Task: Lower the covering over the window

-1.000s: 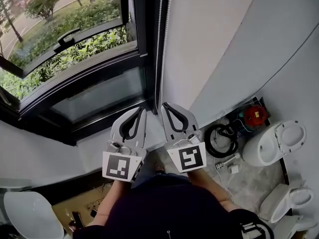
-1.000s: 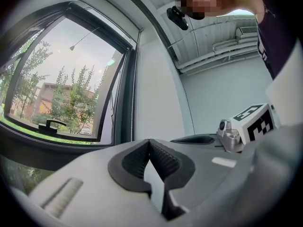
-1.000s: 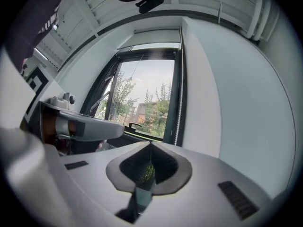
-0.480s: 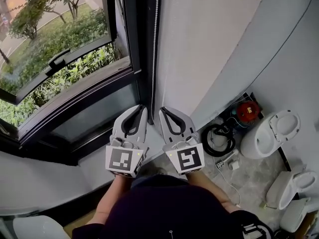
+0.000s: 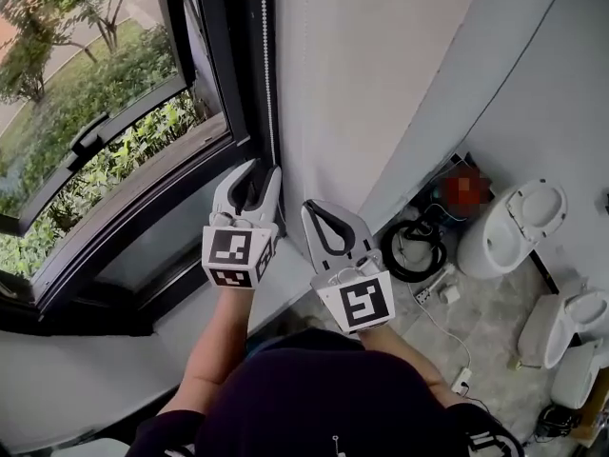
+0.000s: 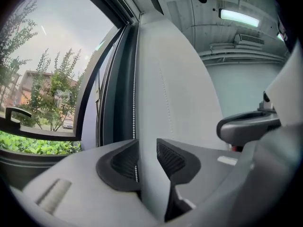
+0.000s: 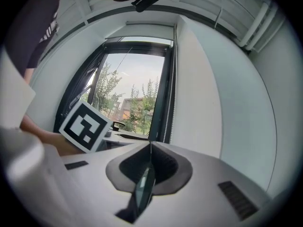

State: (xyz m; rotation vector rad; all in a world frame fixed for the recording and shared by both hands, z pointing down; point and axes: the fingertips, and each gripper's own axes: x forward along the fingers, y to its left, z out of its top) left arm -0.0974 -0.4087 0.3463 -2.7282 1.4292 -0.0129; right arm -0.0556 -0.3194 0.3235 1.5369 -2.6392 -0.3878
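**Left jaws parted round the chain, right jaws closed**

Your left gripper has just been opening its jaws. They stand partly spread, and the white beaded pull chain hangs between them, just beside the left pad. It runs down the black-framed window's right edge. The white roller covering sits rolled at the window's top. Your right gripper is pressed together on nothing.

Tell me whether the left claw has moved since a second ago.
Yes. The left claw has advanced to the bead chain beside the window frame; its jaws have just been opening, with the chain between them.
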